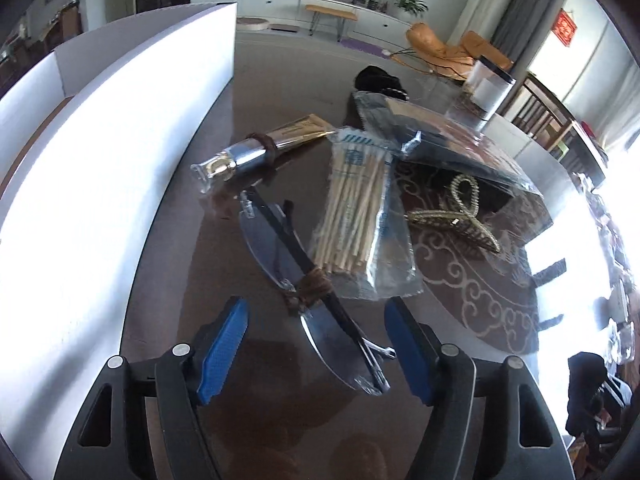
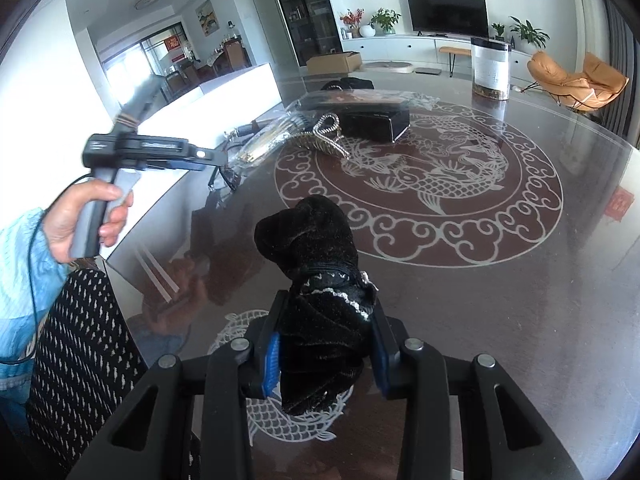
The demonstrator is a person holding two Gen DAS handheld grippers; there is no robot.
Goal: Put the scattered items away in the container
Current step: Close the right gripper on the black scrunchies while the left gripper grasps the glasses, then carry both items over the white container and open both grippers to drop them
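Scattered items lie on the dark glossy worktop [image 1: 224, 92] beside the white container [image 1: 120, 128]. From the left gripper [image 1: 316, 344], whose blue pads stand partly apart and press on nothing, a pair of glasses [image 1: 304, 280] bound with a brown hair tie [image 1: 312, 286] reaches out toward 12 o'clock, its near lens between the fingers without touching either. Just past it at 12 o'clock sits a clear packet of cotton swabs [image 1: 356, 216], overlapping the glasses' far side. At 11 o'clock lies a silver and gold tube [image 1: 256, 152] ringed by another brown band. At 1 o'clock a gold claw hair clip [image 1: 460, 216] rests against a dark flat packet [image 1: 448, 140] in clear wrap. The container's long wall runs from 9 to 11 o'clock. The right gripper [image 2: 324, 364] is clamped on a black velvet scrunchie [image 2: 320, 280] lifted clear of the worktop; at its 10 o'clock a hand [image 2: 88, 220] holds the other gripper's handle.
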